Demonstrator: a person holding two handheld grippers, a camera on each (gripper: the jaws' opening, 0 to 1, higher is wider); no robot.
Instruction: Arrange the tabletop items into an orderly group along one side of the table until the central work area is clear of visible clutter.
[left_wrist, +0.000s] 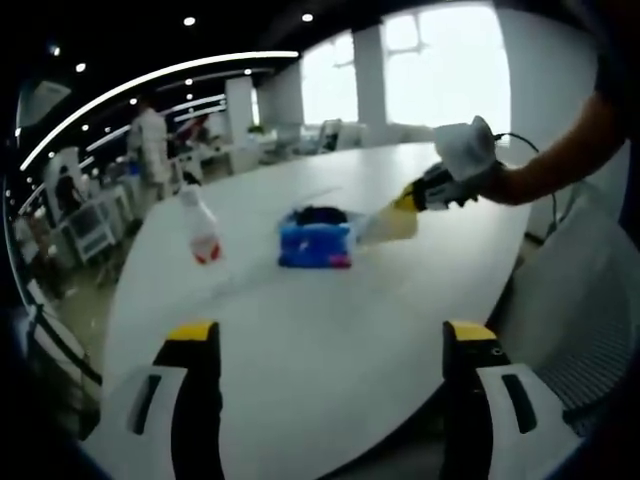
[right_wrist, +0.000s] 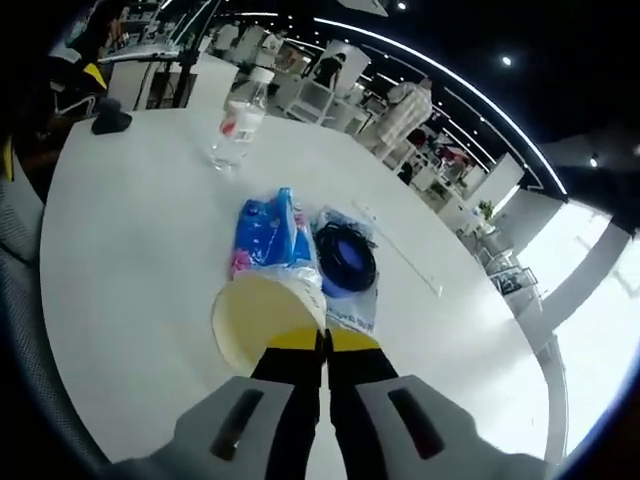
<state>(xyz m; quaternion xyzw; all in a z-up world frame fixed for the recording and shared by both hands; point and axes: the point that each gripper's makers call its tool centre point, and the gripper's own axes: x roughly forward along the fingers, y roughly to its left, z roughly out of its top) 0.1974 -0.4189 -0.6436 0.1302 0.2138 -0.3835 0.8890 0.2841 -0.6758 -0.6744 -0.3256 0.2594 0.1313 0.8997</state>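
My right gripper (right_wrist: 325, 340) is shut on the rim of a pale paper cup (right_wrist: 265, 320), held tilted just above the table with its mouth facing the camera. In the left gripper view the same right gripper (left_wrist: 408, 200) comes in from the right with the cup (left_wrist: 388, 224) beside a blue packet (left_wrist: 315, 246). The blue packet (right_wrist: 268, 238) lies next to a black coiled cable in a clear bag (right_wrist: 346, 262). A clear bottle with a red label (left_wrist: 203, 236) stands left of the packet, also seen as the bottle (right_wrist: 238, 120). My left gripper (left_wrist: 332, 340) is open and empty over the near table.
The white round table (left_wrist: 300, 330) has bare surface around the cluster. A small black object (right_wrist: 110, 122) sits near the far table edge. A thin strip (right_wrist: 400, 250) lies beyond the cable bag. Chairs, desks and people stand past the table. A person's arm (left_wrist: 560, 160) holds the right gripper.
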